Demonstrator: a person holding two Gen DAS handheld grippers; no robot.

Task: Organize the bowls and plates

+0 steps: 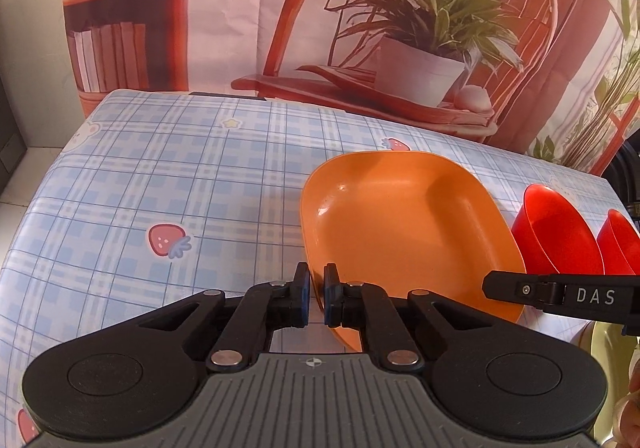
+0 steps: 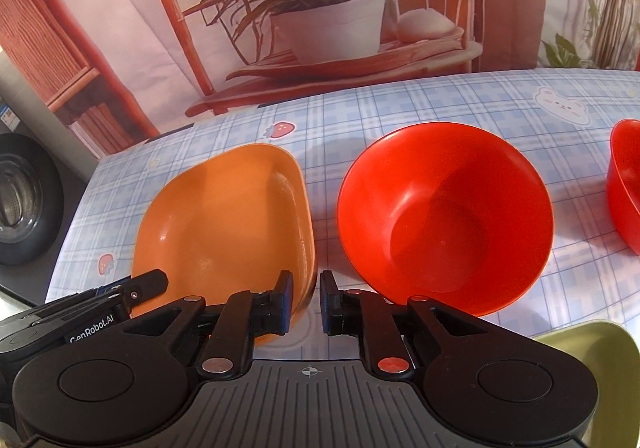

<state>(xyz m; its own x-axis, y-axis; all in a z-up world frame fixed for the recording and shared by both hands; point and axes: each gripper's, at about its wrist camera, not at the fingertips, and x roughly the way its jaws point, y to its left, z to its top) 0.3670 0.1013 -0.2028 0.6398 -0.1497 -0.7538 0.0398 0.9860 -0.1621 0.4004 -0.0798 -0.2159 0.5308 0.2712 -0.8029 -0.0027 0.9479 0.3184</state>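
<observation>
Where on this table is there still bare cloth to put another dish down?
The widest bare stretch of checked tablecloth lies left of the orange plate, out to the table's edge. A band runs behind the dishes. It is crowded on the right: plate, red bowl and second red bowl stand close, with narrow gaps.

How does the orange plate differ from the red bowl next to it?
The orange plate is shallow and rounded-square; the red bowl is deep and round. The plate has tongs at its near rim; the bowl does not. Both sit upright and empty on the checked tablecloth.
</observation>
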